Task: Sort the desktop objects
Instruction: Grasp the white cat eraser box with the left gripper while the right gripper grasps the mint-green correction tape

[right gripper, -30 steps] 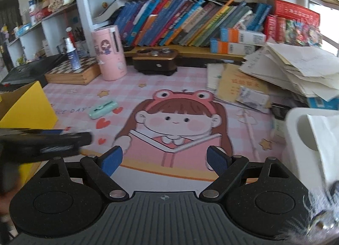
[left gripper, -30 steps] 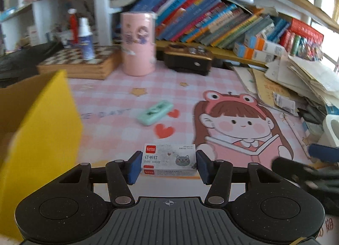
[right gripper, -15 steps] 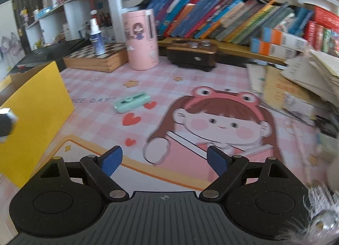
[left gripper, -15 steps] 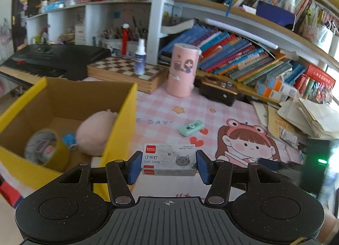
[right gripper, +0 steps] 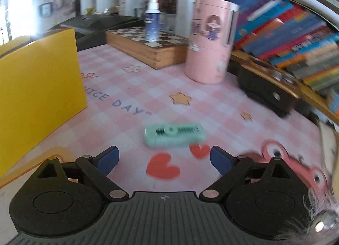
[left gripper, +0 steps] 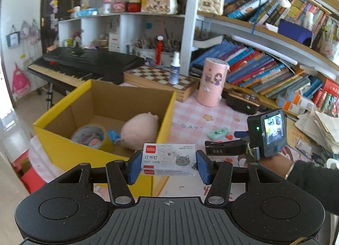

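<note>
My left gripper is shut on a white box of staples with a cat drawn on it, held in the air by the near right corner of the yellow cardboard box. Inside that box lie a pink plush, a tape roll and a small blue item. My right gripper is empty, its jaws opening, just short of a mint green correction tape lying flat on the pink desk mat. The mint piece and the right gripper's body also show in the left wrist view.
A pink cylinder stands behind the mint piece. A wooden chessboard case carries a spray bottle. A black pencil sharpener sits right of the cylinder, below the bookshelf. The yellow box wall rises at left. Loose papers pile at right.
My left gripper rose and swung left with the staple box, bringing the yellow box's inside into view. My right gripper moved left and down toward the mint piece, and its jaws widened.
</note>
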`<state>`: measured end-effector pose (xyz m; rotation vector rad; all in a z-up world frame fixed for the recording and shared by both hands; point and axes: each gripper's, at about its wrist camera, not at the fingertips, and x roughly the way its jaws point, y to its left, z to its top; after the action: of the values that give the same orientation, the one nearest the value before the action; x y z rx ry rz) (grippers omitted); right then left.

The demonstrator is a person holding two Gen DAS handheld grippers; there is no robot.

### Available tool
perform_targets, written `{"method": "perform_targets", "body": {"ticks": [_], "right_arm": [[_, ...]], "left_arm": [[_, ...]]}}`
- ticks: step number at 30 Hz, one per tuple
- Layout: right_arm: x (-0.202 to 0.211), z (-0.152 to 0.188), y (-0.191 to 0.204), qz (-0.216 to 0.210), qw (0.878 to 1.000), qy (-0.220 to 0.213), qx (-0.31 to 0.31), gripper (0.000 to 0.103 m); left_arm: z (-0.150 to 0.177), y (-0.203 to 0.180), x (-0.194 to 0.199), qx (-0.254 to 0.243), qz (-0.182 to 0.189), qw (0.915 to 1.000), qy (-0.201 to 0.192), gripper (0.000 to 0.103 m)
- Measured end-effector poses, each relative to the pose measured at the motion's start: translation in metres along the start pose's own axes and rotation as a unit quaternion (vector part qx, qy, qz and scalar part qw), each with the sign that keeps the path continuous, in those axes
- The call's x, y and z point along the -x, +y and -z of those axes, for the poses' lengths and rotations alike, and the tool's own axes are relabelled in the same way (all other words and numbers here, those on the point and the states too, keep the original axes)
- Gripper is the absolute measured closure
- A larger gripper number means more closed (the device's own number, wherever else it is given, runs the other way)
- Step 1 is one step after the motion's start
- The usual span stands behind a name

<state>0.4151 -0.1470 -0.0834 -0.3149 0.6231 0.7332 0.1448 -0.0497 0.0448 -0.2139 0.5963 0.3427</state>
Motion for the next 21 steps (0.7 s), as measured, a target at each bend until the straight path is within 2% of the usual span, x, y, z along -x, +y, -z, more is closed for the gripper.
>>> {"method": "perform_targets", "body": {"ticks": [5, 9, 11, 13, 15, 21], "right_arm": [[-0.015, -0.012, -0.007, -0.019, 1.0, -0.013, 0.016, 0.01], [-0.027, -0.015, -0.016, -0.027, 1.0, 0.003, 0.0, 0.01], [-0.027, -0.014, -0.022, -0.036, 0.999, 0.005, -0.022, 0.014], [-0.023, -0.013, -0.02, -0.035, 0.999, -0.002, -0.019, 0.036], [-0.019, -0.014, -0.017, -0.033, 0.999, 0.005, -0.015, 0.036], [0.029, -0.004, -0.002, 0.001, 1.0, -0.024, -0.021, 0.036]], "left_arm": [[0.003, 0.012, 0.012, 0.018, -0.028, 0.9994, -0.003, 0.05], [0.004, 0.022, 0.017, 0.037, -0.038, 0.9986, -0.003, 0.05], [0.003, 0.024, 0.019, 0.041, -0.039, 0.9984, -0.003, 0.05], [0.003, 0.024, 0.02, 0.041, -0.035, 0.9985, -0.005, 0.05], [0.001, 0.023, 0.02, 0.038, -0.028, 0.9989, -0.008, 0.05], [-0.004, 0.019, 0.016, 0.026, 0.002, 0.9995, -0.019, 0.05]]}}
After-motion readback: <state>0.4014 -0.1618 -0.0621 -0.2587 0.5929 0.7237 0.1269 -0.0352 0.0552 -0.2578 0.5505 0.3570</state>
